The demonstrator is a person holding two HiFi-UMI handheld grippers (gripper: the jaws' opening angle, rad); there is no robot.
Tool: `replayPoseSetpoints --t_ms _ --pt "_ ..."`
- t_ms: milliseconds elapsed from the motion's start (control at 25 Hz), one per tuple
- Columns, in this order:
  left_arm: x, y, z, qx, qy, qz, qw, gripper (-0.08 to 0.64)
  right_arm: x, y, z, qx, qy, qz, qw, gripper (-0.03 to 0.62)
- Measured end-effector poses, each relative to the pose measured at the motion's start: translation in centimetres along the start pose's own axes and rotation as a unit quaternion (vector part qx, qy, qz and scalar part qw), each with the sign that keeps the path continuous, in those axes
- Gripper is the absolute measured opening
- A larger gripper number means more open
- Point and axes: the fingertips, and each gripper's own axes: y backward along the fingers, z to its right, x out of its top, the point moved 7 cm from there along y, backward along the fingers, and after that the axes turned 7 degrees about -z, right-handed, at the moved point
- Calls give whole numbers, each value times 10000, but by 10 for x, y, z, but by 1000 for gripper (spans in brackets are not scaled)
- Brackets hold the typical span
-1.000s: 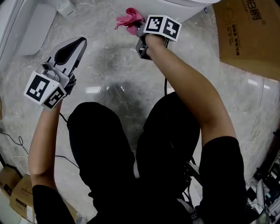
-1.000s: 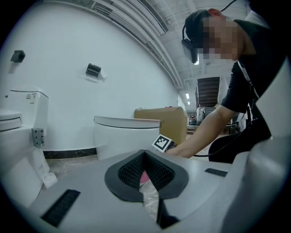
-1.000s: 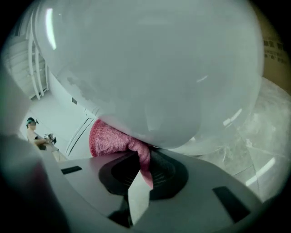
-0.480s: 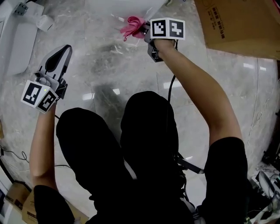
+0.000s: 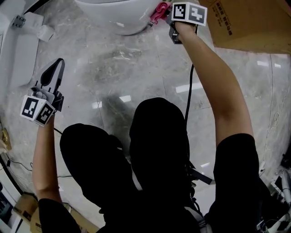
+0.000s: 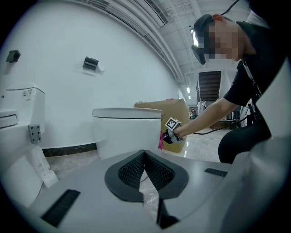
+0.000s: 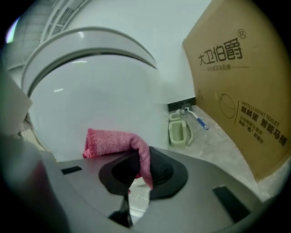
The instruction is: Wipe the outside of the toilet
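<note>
right gripper [image 5: 167, 11] moved up to one toilet [image 5: 113, 17] | jaws clamp one pink cloth [image 7: 113, 139] | left gripper [image 6: 144, 157] jaws together, empty

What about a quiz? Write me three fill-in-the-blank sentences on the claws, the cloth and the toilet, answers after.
The right claw is shut on a ___ cloth.
The left claw is shut and holds ___.
In the right gripper view, the cardboard box stands to the ___ of the toilet.
Missing: pink; nothing; right.
</note>
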Motion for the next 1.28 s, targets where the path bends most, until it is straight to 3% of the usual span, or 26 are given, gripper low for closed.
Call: replayPoseSetpoints --t_ms 320,440,640,760,960,1120,1280 --pt "-10 -2 4 -81 7 -185 9998 15 22 5 21 -550 -886 870 9907 66" --pt "-10 3 3 -88 9 -167 9998 15 5 18 22 -517 -811 923 9911 66" --pt "-3 4 -1 -79 78 95 9999 15 -33 64 -10 331 -244 917 9949 66" --pt "-2 3 -3 -149 142 213 9996 15 -51 84 -47 1018 -345 856 9905 66" --pt "-8 9 -2 -143 518 453 9975 15 -79 58 -137 2071 -561 78 9767 66" --pt "-4 11 -2 -136 419 562 9974 15 -86 15 -180 2244 -481 -298 9729 66" --pt "-6 10 1 -204 226 492 9983 15 -96 -39 -210 2080 -440 -339 9766 66"
